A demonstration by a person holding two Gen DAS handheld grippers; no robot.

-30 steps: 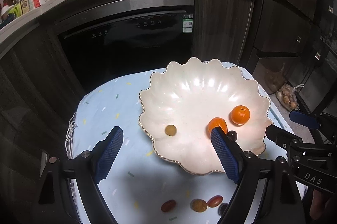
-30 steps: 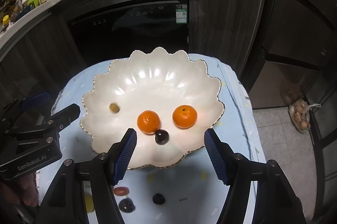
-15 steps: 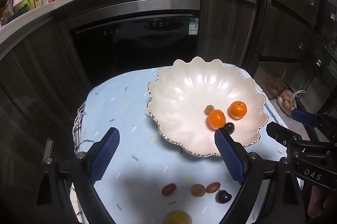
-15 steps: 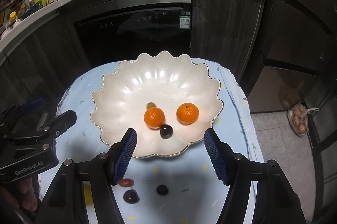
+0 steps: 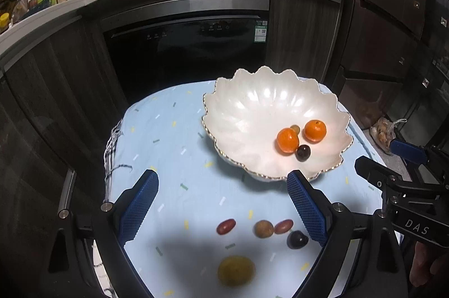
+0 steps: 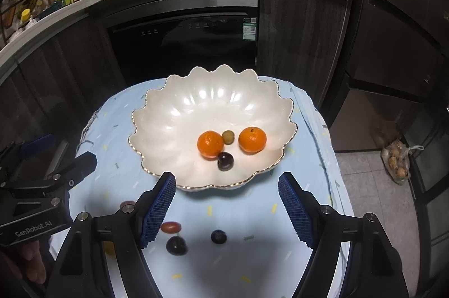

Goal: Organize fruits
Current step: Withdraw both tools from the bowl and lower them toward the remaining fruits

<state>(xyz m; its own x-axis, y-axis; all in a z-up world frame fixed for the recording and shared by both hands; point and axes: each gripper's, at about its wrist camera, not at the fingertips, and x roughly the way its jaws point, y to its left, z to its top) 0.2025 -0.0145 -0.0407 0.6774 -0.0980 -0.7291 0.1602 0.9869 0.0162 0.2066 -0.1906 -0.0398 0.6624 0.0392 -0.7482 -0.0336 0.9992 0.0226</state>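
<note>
With the left gripper [image 5: 221,211] wide open and empty and the right gripper [image 6: 227,209] empty, jaws opening, the loose fruits [image 5: 263,228] on the near cloth could roll away if nudged rather than reaching the bowl [image 5: 252,101] beyond.

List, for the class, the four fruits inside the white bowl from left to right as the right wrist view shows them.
Left orange → dark plum → small green fruit → right orange, all inside the white bowl.
</note>
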